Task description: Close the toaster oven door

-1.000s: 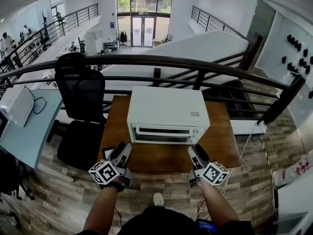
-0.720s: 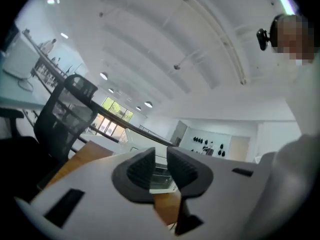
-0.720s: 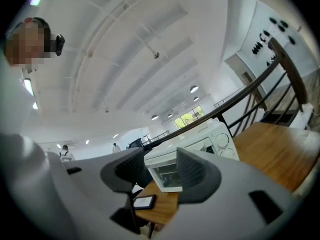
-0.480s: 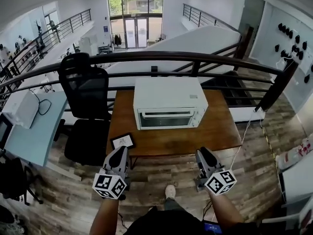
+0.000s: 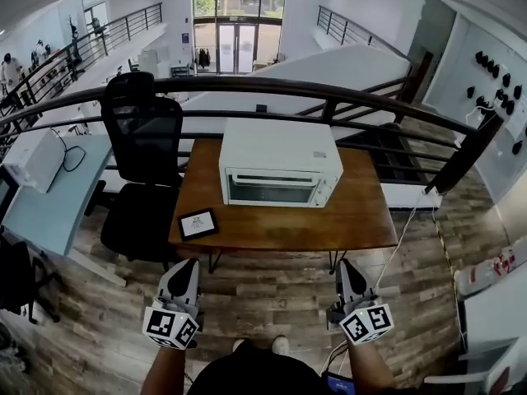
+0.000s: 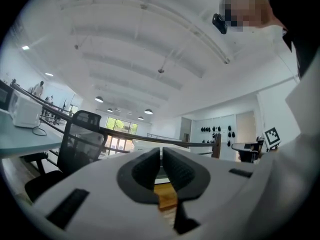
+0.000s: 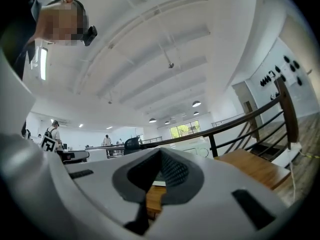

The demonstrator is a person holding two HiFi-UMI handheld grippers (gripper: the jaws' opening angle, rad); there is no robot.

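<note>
The white toaster oven (image 5: 280, 167) stands on the wooden table (image 5: 362, 220), and its glass door (image 5: 272, 189) sits upright against the front. Both grippers hang well short of the table, over the wood floor. My left gripper (image 5: 186, 263) is shut with nothing between its pads. My right gripper (image 5: 346, 263) is closing, its pads meet, and it holds nothing. In the left gripper view the left gripper (image 6: 161, 154) points toward the table and the oven. In the right gripper view the right gripper (image 7: 160, 156) also points that way, with the oven (image 7: 196, 146) small behind it.
A small framed tablet (image 5: 198, 224) lies on the table's front left corner. A black office chair (image 5: 144, 138) stands left of the table, beside a pale blue desk (image 5: 45, 212). A dark railing (image 5: 329, 93) runs behind the oven. A cable (image 5: 403, 237) hangs at the table's right.
Both grippers have drawn back from the table's front edge by the oven to a spot over the floor. The oven and table now sit farther off in the head view.
</note>
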